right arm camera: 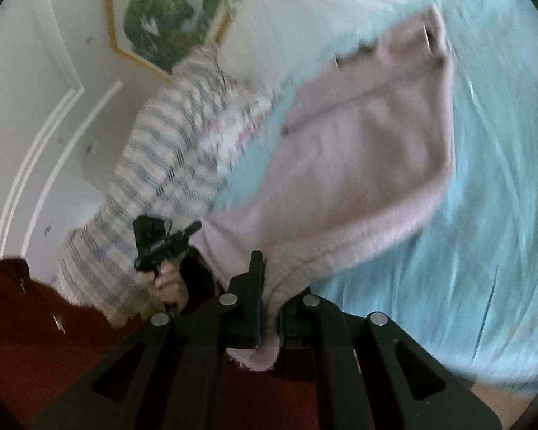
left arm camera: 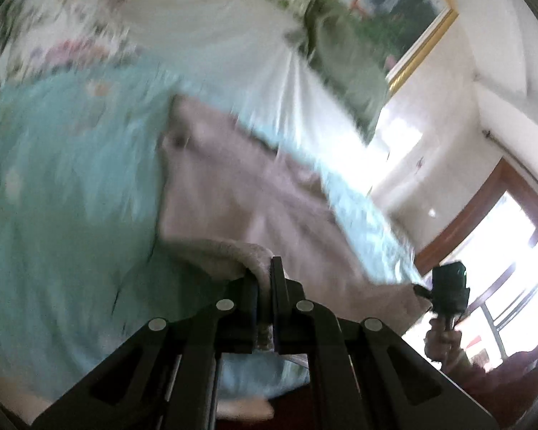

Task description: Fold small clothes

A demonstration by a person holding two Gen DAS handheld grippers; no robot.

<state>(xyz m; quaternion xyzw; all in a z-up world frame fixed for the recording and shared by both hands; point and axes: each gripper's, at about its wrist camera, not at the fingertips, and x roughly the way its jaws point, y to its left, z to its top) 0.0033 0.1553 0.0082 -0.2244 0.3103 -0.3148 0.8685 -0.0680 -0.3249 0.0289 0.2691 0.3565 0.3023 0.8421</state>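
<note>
Pink fleece garment (left arm camera: 254, 197) spread over the teal bedsheet (left arm camera: 71, 186), near hem lifted. Left gripper (left arm camera: 265, 283) pinches one hem corner; right gripper (right arm camera: 269, 279) pinches the other, cloth hanging between its jaws. Only the right wrist view shows a striped cloth (right arm camera: 154, 165) beside the bed; only the left shows a floral quilt (left arm camera: 53, 18) and window (left arm camera: 513, 251). Both blurred. No legible writing.

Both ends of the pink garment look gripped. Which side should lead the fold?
Probably either: the left hand-held gripper and right hand-held gripper each pinch the pink garment over the bed. Blur hides any advantage.
</note>
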